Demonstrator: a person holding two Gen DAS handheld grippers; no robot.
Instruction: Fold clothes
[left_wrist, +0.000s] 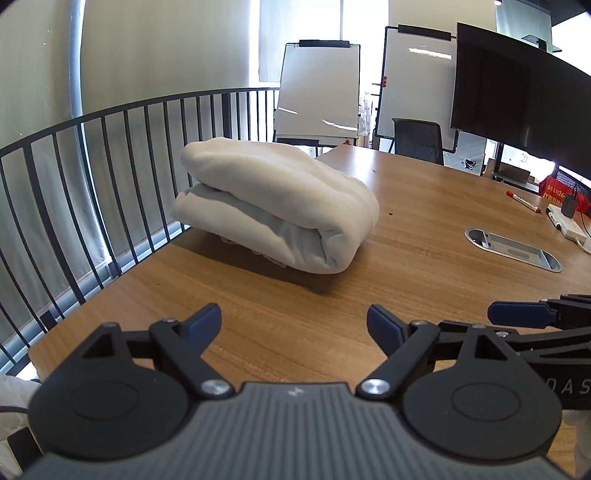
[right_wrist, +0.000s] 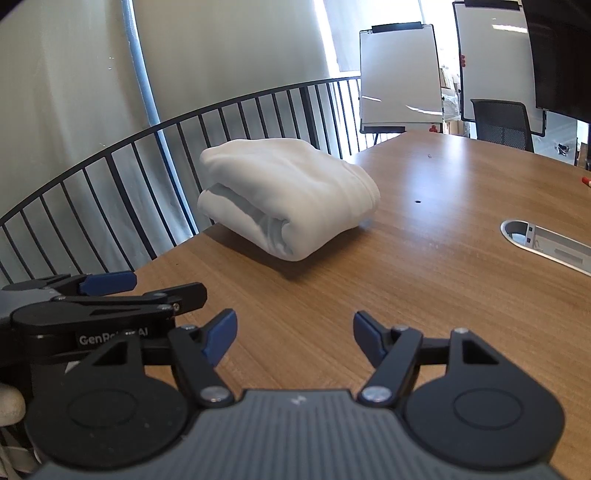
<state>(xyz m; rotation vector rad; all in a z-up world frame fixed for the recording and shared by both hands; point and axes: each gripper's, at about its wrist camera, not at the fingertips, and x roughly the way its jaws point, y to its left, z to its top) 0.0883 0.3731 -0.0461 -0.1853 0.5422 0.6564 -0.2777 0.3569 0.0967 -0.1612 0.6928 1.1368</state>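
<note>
Both my grippers, left (left_wrist: 294, 325) and right (right_wrist: 294, 332), hang wide and empty near the folded garment (left_wrist: 273, 206) on the table (left_wrist: 424, 229).

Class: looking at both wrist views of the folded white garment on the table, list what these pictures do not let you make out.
- Folded garment: far side and inner layers hidden by its own folds, both views.
- Red packet: print too small, left view.
- Marker: cut off by the right view's edge.
- Right gripper: mostly cut off in the left view.

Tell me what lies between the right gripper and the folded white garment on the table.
Nothing: in the right wrist view, only bare wooden table lies between the open right gripper and the folded white garment. The left gripper sits off to the side.
</note>
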